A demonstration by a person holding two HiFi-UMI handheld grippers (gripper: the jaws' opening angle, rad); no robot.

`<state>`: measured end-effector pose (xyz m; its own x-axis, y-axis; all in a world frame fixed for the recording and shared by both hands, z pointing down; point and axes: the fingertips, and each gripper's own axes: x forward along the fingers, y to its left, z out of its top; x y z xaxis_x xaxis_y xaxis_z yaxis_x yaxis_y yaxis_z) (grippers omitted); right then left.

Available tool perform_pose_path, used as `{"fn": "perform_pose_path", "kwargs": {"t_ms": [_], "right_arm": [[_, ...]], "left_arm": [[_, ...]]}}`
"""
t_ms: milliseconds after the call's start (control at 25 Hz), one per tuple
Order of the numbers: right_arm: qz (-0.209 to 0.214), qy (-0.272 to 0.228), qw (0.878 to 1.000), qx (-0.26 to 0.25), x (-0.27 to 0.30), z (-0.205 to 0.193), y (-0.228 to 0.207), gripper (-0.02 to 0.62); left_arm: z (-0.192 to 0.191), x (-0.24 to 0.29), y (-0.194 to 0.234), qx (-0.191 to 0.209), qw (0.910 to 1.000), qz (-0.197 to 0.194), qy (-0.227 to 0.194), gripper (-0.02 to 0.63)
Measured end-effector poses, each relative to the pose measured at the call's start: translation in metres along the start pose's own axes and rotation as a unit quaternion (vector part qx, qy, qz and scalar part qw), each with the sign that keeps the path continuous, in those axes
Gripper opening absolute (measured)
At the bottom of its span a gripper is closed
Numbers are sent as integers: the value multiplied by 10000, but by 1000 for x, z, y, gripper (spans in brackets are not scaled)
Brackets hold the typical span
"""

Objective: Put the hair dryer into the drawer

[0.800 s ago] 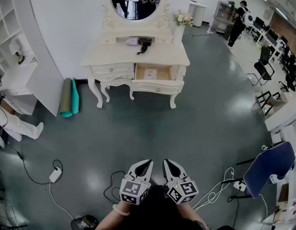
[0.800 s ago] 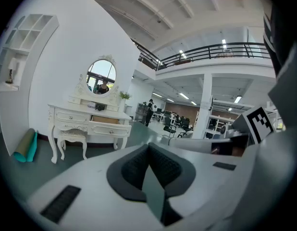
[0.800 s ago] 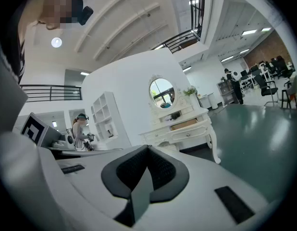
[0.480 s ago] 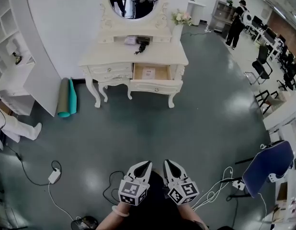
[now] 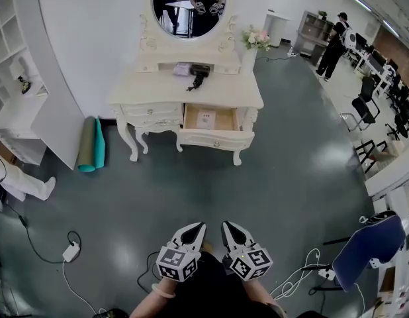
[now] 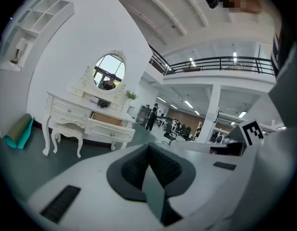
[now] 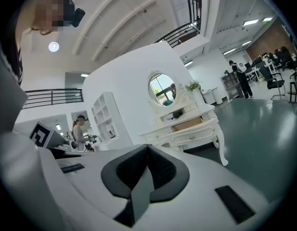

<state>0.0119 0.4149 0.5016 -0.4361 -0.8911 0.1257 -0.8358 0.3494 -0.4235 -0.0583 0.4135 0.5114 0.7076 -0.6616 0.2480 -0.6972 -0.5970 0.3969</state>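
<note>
Head view, with both gripper views. The left claw (image 5: 200,226) and the right claw (image 5: 226,225) are held side by side low in front of the person's body. Each points forward and slightly downward across the grey-green polished floor (image 5: 271,177) toward the white carved dressing table (image 5: 135,111), which stands well apart from them. In the left gripper view the left claw (image 6: 148,147) has its dark ribbed pads pressed together with nothing between them. The right claw (image 7: 148,148) is likewise closed and empty.

The black hair dryer (image 5: 198,75) lies on the white tabletop (image 5: 151,85), toward the back and just below the oval mirror (image 5: 188,5). It sits beside a small pale packet (image 5: 182,69). Its long axis runs roughly from the mirror side toward the front edge, slanting a little to the left as it nears the front. Which end is the nozzle is too small to tell.

The right-hand wooden-lined drawer (image 5: 224,119) stands pulled open below the tabletop, with a white card (image 5: 206,118) lying on its bottom. The hair dryer is outside the drawer.
</note>
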Motion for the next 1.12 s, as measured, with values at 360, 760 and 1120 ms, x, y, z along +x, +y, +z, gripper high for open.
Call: {"fn": "perform_pose_path", "kwargs": {"t_ms": [360,760,1120], "right_arm": [[30,-181,9998,56,55,30,-53,21],[184,-193,9996,60,103,49,-74,21],[259,-343,9982,407,111,60,-78,21]], "left_arm": [[33,66,30,252,9996,99,-34,20],[58,91,62,-144,9983,470,-316,20],[54,103,63,10,9981,595,-158,20]]}}
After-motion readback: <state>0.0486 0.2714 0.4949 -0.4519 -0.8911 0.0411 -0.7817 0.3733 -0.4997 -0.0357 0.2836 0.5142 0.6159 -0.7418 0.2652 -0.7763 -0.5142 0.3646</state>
